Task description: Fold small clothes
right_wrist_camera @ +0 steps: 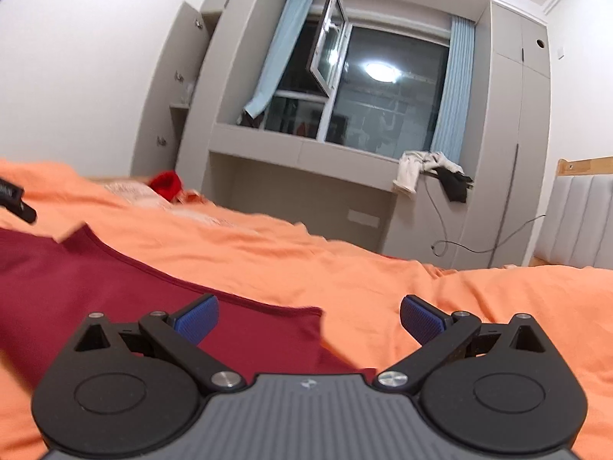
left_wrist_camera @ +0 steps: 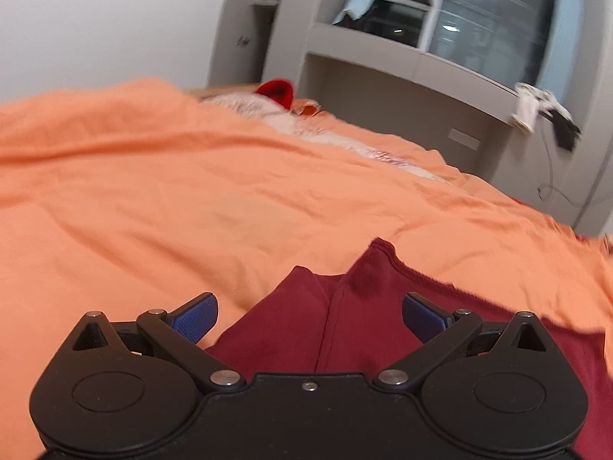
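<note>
Bed: an orange sheet (left_wrist_camera: pixel 191 191) covers the whole work surface, rumpled, with soft ridges running across it; in the right wrist view the same sheet (right_wrist_camera: pixel 383 268) runs out toward the grey cabinets.
Far clutter: a red item (left_wrist_camera: pixel 276 91) and some pale patterned fabric (left_wrist_camera: pixel 268 113) lie well apart from the work, near the far edge of the bed.
Garment: 1 dark red garment (left_wrist_camera: pixel 345 306) lies on the sheet just ahead of both tools. From the left it shows a seam running up its middle and a raised peak at its far end. From the right, the garment (right_wrist_camera: pixel 115 280) lies mostly flat, with a stitched hem along its far edge and a corner between the tool's fingers.
Left gripper (left_wrist_camera: pixel 309 316): jaws spread wide, nothing between the pads, poised over the seamed, bunched end of the garment. Whether it touches the cloth I cannot tell.
Right gripper (right_wrist_camera: pixel 309 316): also spread wide and empty, over the garment's right corner, with its left pad (right_wrist_camera: pixel 197 318) above red cloth and its right pad (right_wrist_camera: pixel 421 318) above bare sheet.
Step in hand: judged from this, the approach to a grasp at the 2 ends of the garment; no fold looks finished.
Next move calls for: each tool lowering onto an edge, pinching the red cloth only and not the sheet beneath, left on the peak, right on the corner, then lifting together so the cloth stays taut.
</note>
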The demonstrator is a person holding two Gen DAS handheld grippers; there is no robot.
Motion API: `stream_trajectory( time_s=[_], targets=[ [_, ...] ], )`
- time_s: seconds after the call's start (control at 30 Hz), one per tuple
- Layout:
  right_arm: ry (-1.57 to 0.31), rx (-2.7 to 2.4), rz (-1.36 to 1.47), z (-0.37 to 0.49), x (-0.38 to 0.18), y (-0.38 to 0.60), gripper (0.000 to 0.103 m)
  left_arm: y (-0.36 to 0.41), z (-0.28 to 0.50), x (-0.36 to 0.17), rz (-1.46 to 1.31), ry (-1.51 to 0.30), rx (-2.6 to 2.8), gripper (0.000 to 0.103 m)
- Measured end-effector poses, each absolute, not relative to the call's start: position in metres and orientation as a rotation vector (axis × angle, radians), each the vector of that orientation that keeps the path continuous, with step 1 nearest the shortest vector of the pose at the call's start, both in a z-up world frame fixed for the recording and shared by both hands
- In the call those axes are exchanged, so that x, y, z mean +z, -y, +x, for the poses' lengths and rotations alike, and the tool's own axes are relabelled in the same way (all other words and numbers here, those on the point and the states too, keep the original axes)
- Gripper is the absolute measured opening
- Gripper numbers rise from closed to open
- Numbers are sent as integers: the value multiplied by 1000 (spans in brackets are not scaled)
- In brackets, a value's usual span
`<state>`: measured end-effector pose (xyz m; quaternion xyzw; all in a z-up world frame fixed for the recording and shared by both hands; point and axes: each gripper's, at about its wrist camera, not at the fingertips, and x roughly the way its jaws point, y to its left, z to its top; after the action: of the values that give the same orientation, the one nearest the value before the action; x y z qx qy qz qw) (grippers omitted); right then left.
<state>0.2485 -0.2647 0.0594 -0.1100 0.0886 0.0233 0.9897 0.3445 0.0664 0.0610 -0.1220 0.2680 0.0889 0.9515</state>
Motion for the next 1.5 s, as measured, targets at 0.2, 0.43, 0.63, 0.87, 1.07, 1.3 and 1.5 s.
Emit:
stream_trajectory(
  time_s=[0.2, 0.43, 0.63, 0.87, 1.07, 1.3, 1.5],
  targets=[
    [-187, 134, -204, 232, 53, 238, 103, -71, 281, 65, -184, -449, 125, 102],
    [-221, 207, -183, 231, 44, 209, 103, -95, 234, 48, -334, -477, 89, 102],
    [-236, 217, -194, 239, 40, 188, 103, -85, 225, 36, -339, -541, -15, 102],
    [-290, 212, -201, 251, 30, 176, 103, -74, 218, 25, -362, -593, -142, 102],
    [-404, 205, -244, 262, 3, 160, 103, -52, 224, 16, -316, -627, -161, 102],
    [-397, 209, -236, 257, -1, 160, 103, -8, 223, 6, -180, -632, -217, 102],
    [-409, 224, -204, 261, 0, 165, 103, -14, 229, 6, -277, -628, -204, 102]
  ],
)
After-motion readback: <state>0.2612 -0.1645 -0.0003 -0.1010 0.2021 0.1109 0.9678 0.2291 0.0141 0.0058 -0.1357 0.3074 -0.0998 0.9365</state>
